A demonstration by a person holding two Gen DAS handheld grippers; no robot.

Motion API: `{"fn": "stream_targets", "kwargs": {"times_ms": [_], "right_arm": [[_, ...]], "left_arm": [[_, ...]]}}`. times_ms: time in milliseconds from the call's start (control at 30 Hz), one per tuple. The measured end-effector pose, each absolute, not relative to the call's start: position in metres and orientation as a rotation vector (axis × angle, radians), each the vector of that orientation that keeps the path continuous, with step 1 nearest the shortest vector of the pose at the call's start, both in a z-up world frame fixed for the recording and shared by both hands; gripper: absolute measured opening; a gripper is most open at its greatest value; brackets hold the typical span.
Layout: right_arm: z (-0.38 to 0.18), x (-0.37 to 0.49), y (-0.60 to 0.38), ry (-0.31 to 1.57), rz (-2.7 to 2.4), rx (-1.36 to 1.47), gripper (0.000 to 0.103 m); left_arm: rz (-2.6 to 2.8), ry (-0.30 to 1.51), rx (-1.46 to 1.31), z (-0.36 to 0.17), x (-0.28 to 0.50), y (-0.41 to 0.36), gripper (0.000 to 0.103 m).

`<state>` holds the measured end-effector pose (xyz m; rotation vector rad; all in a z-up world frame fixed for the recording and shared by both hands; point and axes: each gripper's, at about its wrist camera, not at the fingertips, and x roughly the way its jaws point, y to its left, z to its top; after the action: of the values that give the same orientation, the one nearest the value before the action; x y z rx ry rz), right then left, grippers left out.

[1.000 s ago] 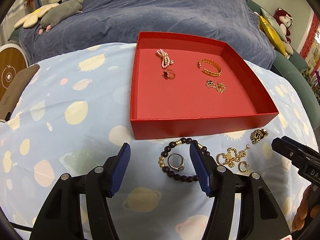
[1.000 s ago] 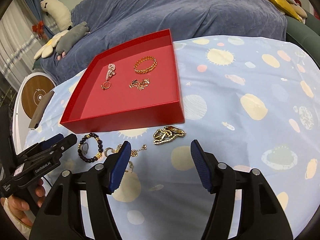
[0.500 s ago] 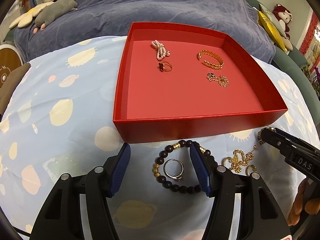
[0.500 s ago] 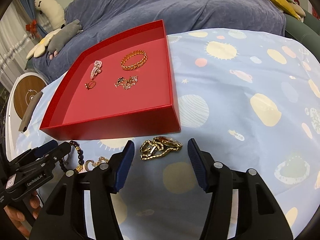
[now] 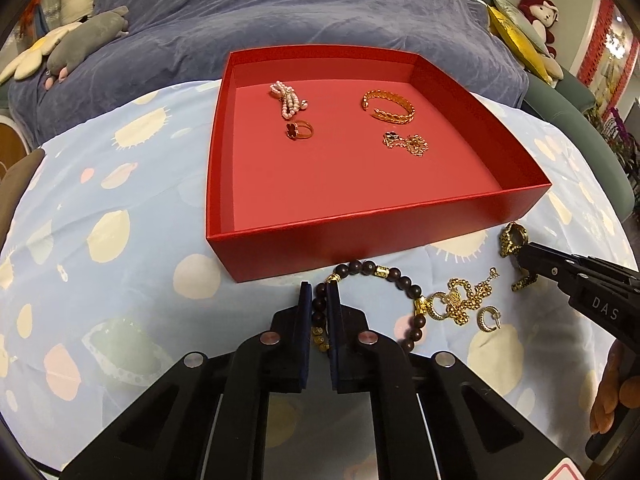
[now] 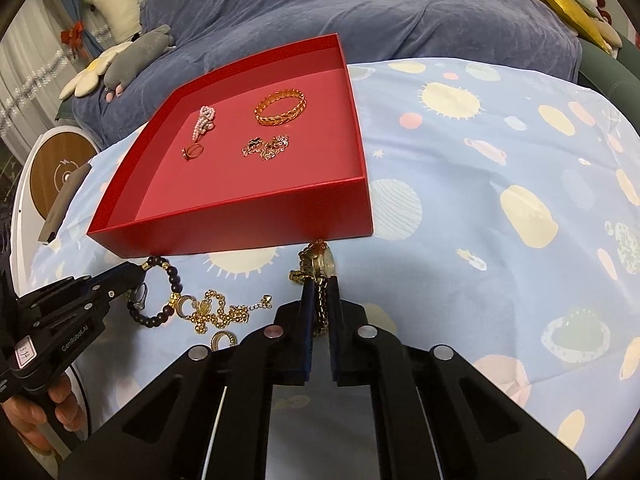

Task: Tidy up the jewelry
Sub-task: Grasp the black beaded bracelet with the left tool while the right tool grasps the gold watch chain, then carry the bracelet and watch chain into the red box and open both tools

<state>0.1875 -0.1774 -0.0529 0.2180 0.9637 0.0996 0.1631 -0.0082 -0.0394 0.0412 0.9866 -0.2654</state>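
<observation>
A red tray (image 5: 360,248) on the spotted cloth holds a pearl piece (image 5: 286,98), a red-stone ring (image 5: 299,131), a gold bangle (image 5: 390,108) and a gold chain (image 5: 406,143). Just in front of its near wall, my left gripper (image 5: 319,294) is shut on a dark bead bracelet (image 5: 404,280), pinching its left side. My right gripper (image 6: 320,292) is shut on the band of a gold watch (image 6: 322,260), whose face sticks out past the tips. Between the grippers lie a gold pendant chain (image 6: 224,312), hoop earrings (image 5: 490,320) and a silver ring (image 6: 140,294).
The tray (image 6: 240,224) fills the middle of the cloth-covered table. Behind it is a blue-covered bed (image 5: 280,12) with plush toys (image 6: 132,56). A round white and wood device (image 6: 60,172) stands at the table's left. A person's fingers (image 6: 44,412) grip the left tool.
Both grippers went from wide open to shut: the left closed on the bead bracelet, the right on the gold watch. Both views have drawn slightly nearer the tray.
</observation>
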Motion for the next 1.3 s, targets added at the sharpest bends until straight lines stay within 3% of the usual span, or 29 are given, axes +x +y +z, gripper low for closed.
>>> {"fn": "stream_targets", "kwargs": {"times_ms": [467, 800, 1300], "right_arm": [[0.001, 0.171, -0.179, 0.844, 0.153, 0.259, 0.005], [0.04, 0.211, -0.168, 0.789, 0.21, 0.279, 0.005], [-0.015, 0.274, -0.158, 0.907, 0.202, 0.283, 0.005]], "left_arm": [[-0.378, 0.84, -0.05, 0.026, 0.144, -0.011, 0.005], [-0.365, 0.718, -0.119, 0.078, 0.174, -0.011, 0.005], [-0.276, 0.803, -0.126, 0.026, 0.23, 0.0, 0.005]]}}
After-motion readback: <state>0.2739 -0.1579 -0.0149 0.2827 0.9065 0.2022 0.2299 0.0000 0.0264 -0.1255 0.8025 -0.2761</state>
